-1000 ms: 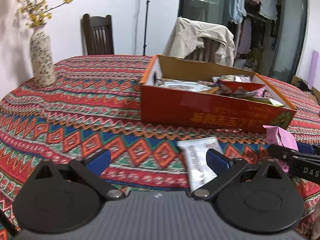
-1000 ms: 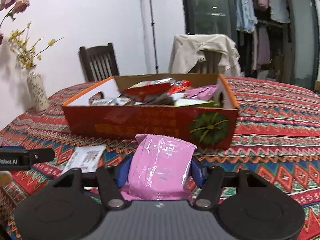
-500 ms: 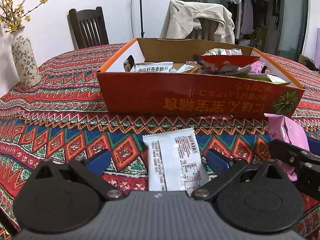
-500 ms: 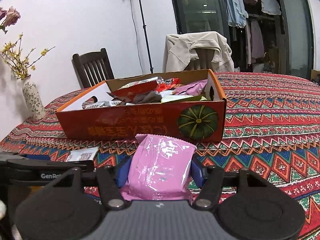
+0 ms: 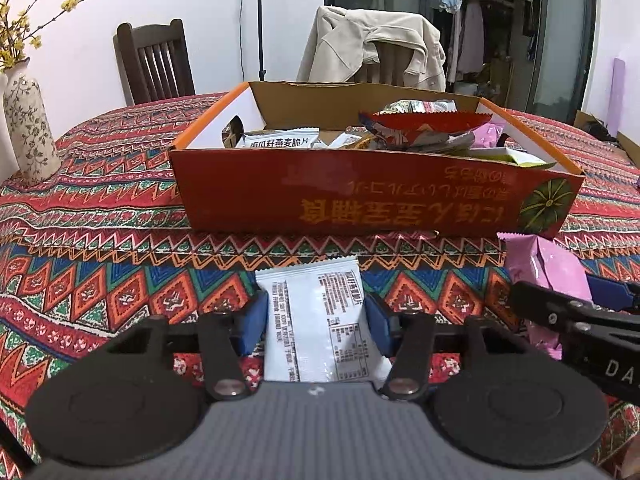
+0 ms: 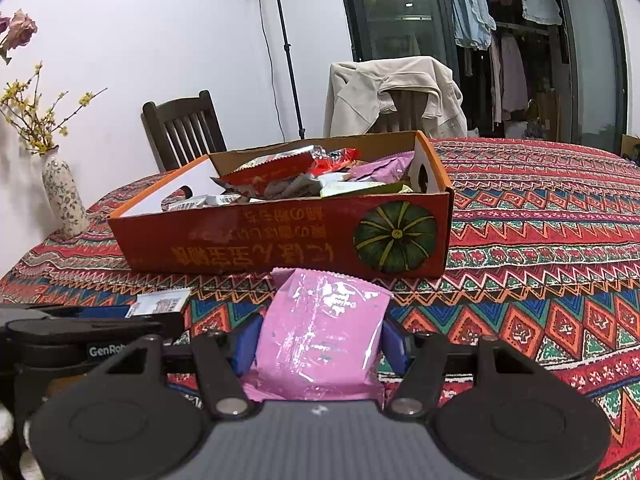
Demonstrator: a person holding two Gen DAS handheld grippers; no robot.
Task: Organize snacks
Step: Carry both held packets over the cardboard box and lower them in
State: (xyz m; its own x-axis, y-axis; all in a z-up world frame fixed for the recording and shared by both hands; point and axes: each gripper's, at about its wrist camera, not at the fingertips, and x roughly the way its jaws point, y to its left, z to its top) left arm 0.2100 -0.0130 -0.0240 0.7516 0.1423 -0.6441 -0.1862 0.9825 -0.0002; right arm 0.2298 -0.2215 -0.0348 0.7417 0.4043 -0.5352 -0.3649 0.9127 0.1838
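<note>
My left gripper [image 5: 314, 314] is shut on a white snack packet [image 5: 316, 320], its blue pads pressed to both sides. My right gripper [image 6: 320, 336] is shut on a pink snack packet [image 6: 320, 336], which also shows at the right of the left wrist view [image 5: 548, 268]. Both packets are held just in front of a red cardboard box [image 5: 376, 196] with several snack packets inside; the box shows in the right wrist view too [image 6: 280, 236]. The left gripper's side shows at the left of the right wrist view [image 6: 80, 336].
The box sits on a table with a red patterned cloth [image 5: 100, 240]. A floral vase [image 5: 28, 132] with yellow blossoms stands at the far left. A dark wooden chair [image 5: 156, 60] and a chair draped with a beige jacket [image 5: 372, 48] stand behind the table.
My left gripper has moved over the white packet and shut on it. The right gripper keeps its hold on the pink packet and has risen slightly.
</note>
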